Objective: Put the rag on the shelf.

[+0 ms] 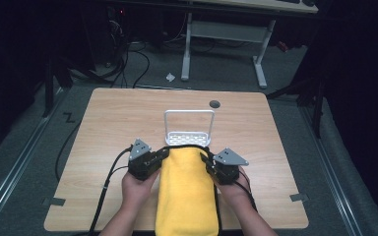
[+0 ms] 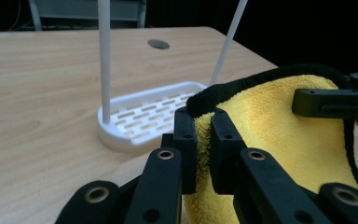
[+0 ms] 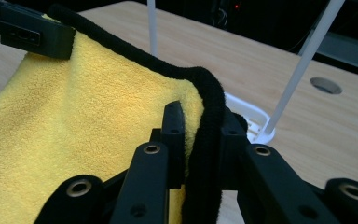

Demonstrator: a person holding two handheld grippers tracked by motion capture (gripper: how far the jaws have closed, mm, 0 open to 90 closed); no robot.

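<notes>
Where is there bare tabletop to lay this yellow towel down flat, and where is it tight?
Bare wood lies left of the left gripper, out to the table edge, and right of the right gripper, out to the far edge. A strip also runs behind the white rack, around the round hole. The middle is crowded: the yellow towel hangs between both grippers, close before the rack.

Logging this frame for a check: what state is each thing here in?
Yellow fleece towel with black edging: held up by its two far corners, hanging off the table's near edge.
White wire-framed rack: upright, empty.
Left tongs: shut on towel corner.
Right tongs: shut on towel corner.
</notes>
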